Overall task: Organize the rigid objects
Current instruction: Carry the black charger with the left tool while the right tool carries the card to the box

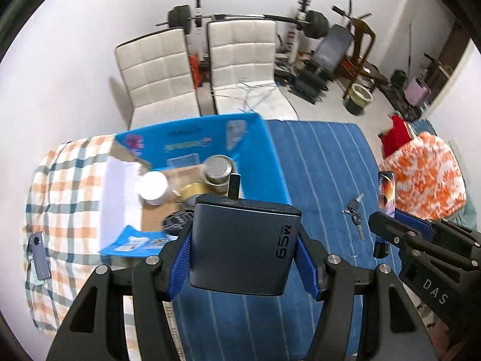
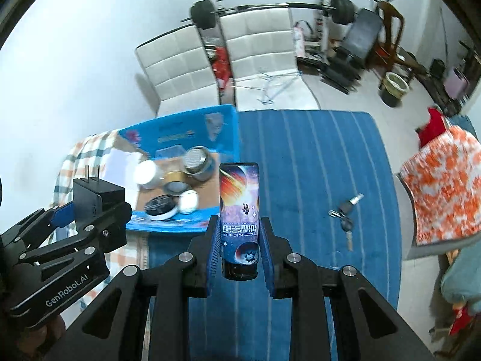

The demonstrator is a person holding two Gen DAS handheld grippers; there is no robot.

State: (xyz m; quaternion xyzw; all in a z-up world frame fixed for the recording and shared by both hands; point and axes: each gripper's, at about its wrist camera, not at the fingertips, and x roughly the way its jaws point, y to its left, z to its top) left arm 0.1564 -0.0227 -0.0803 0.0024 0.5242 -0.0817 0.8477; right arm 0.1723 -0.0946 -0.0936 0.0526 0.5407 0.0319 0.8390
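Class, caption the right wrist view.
Right gripper holds a space-print tube above the blue cloth.

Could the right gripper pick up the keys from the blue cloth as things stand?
Probably not yet. The right gripper is shut on the galaxy-print tube, so its jaws are full. The keys lie uncovered on the blue cloth, with nothing over them.

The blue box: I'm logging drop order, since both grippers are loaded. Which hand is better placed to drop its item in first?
Probably left. The left gripper, shut on the charger, hangs right beside the blue box. The right gripper, holding the galaxy-print tube, sits farther over the blue striped cloth.
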